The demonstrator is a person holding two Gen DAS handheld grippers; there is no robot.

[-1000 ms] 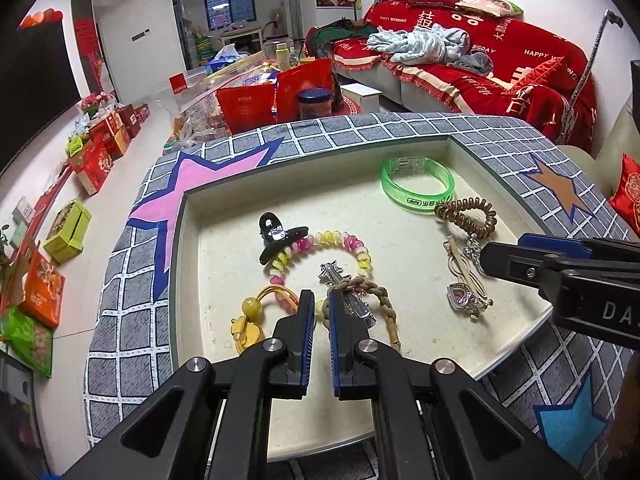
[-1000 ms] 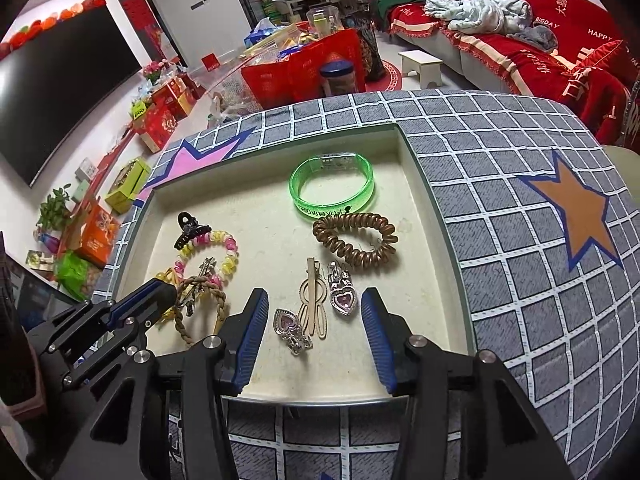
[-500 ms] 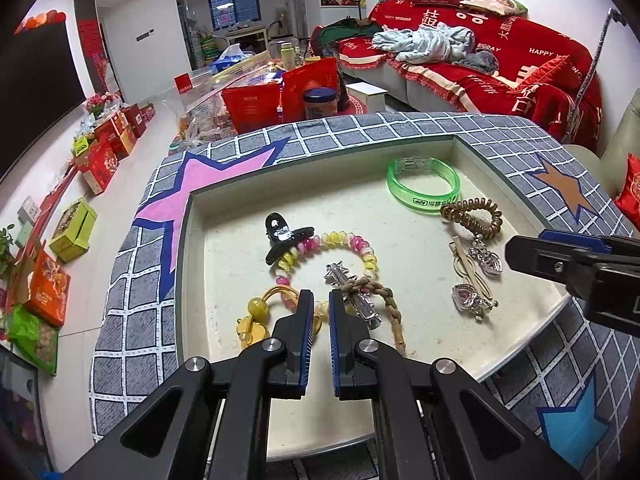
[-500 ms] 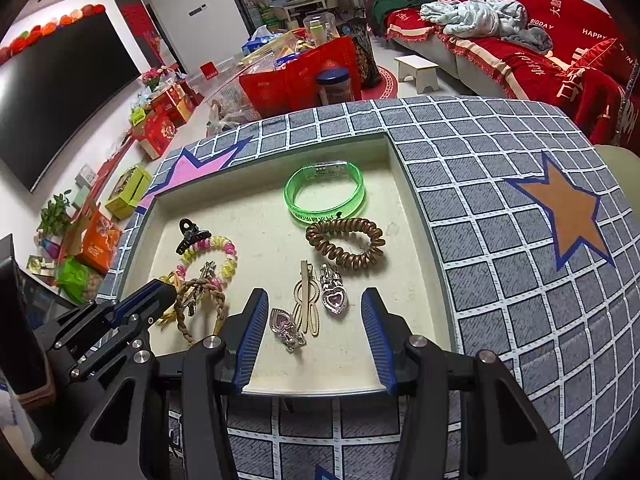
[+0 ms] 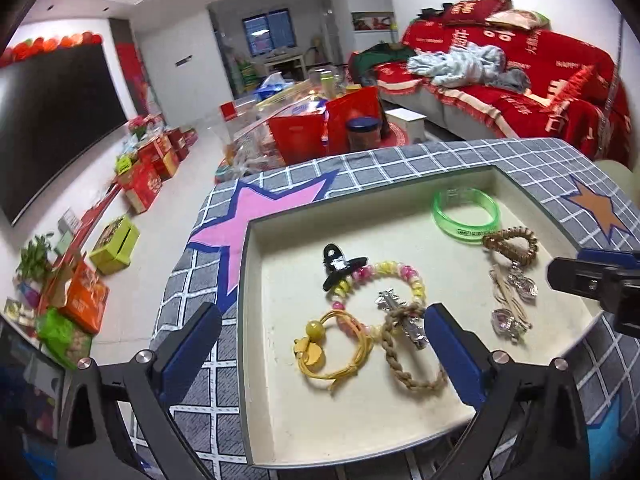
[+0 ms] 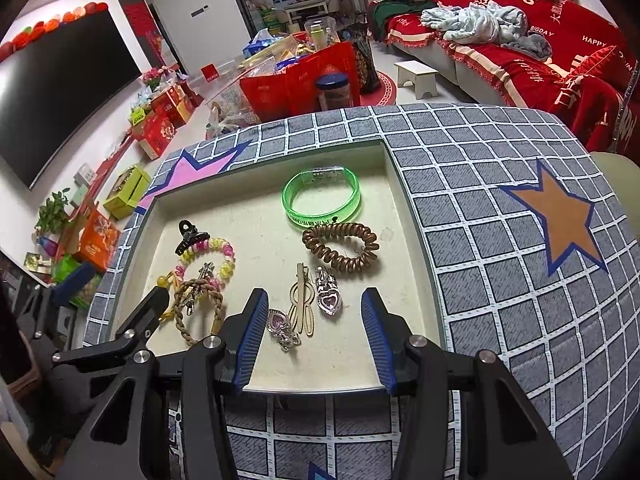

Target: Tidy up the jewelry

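A cream tray [image 5: 280,420] holds the jewelry. My left gripper [image 5: 322,350] hangs over the tray's near left part, its jaws opening wide with nothing gripped. Below it lie a yellow hair tie [image 5: 314,330], a braided tan tie [image 5: 394,356] and a silver clip [image 5: 404,316]. Further in are a pink-and-yellow bead bracelet [image 5: 404,272] and a black claw clip [image 5: 340,266]. My right gripper [image 6: 314,338] is open and empty at the tray's near edge, above two purple heart clips [image 6: 329,300] and a beige clip [image 6: 302,304]. A green bangle [image 6: 320,220] and a brown spiral tie [image 6: 344,260] lie beyond.
The tray is sunk in a grey checked cover [image 6: 500,280] with star patches. Past the cover's far edge stand a red bag [image 6: 300,80] and a jar [image 6: 334,92] on the floor, with a red sofa [image 6: 560,60] at the right. Boxes line the left wall.
The left gripper's jaws went from shut to wide open, and its view tipped up a little. The right gripper kept its opening and place.
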